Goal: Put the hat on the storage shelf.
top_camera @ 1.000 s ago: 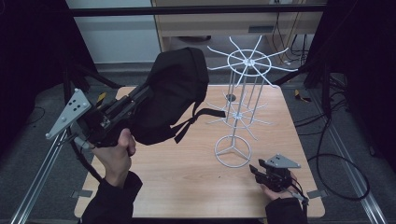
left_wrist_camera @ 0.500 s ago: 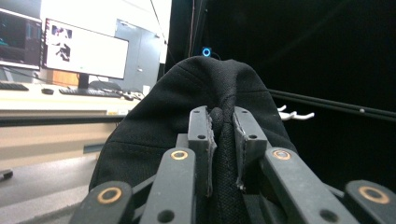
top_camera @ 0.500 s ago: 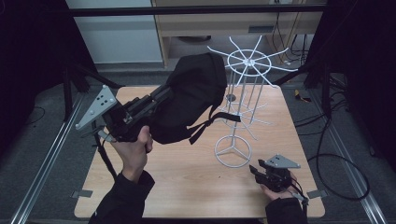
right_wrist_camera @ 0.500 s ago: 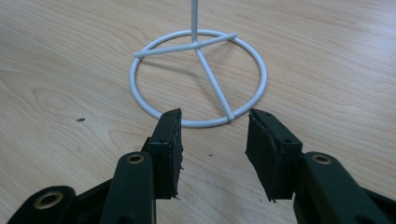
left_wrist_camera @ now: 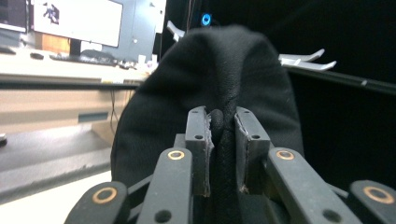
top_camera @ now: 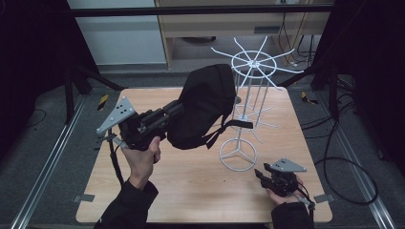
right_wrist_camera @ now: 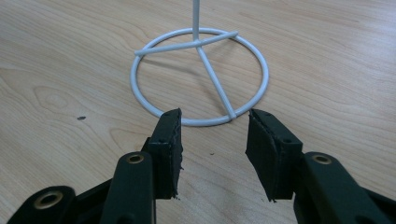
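Note:
A black fabric bag hangs in the air over the middle of the table, its straps dangling toward the white wire rack. My left gripper is shut on a fold of the bag, which fills the space between its jaws in the left gripper view. The bag's top sits right beside the rack's upper spoked ring. My right gripper rests low at the table's front right, open, with nothing between its jaws. Its fingertips point at the rack's round base ring, just short of it.
The wooden table has bare surface at the front and left. A monitor and desk stand beyond the table in the left gripper view. Cables lie on the floor to the right.
My left gripper has carried the bag to the right and up, toward the rack's top ring. The right gripper has stayed in place.

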A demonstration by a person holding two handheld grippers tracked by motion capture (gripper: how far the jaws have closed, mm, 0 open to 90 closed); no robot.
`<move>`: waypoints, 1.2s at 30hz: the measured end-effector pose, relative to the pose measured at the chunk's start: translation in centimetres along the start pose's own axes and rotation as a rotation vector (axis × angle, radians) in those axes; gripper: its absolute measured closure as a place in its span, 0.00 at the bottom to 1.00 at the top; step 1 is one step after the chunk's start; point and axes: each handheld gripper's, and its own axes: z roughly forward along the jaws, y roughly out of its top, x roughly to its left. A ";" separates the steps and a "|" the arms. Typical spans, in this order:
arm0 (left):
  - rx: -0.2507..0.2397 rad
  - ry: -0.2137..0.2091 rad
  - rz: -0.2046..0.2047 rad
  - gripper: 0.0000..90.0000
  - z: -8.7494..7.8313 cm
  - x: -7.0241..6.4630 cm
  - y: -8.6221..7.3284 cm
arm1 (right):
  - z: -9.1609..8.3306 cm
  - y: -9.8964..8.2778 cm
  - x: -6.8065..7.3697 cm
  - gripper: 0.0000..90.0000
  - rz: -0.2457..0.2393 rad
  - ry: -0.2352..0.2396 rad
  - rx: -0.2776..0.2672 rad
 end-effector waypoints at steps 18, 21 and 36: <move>0.117 0.027 0.063 0.77 2.0 -0.3 -2.1 | 0.1 0.0 0.0 0.61 -0.003 0.001 0.002; 0.110 0.032 0.060 0.65 1.7 -0.1 -2.2 | 0.1 0.0 0.0 0.61 -0.003 0.001 0.004; 0.180 0.159 0.097 0.37 -3.9 2.0 -5.4 | 0.2 -0.2 -0.2 0.58 0.004 -0.014 0.003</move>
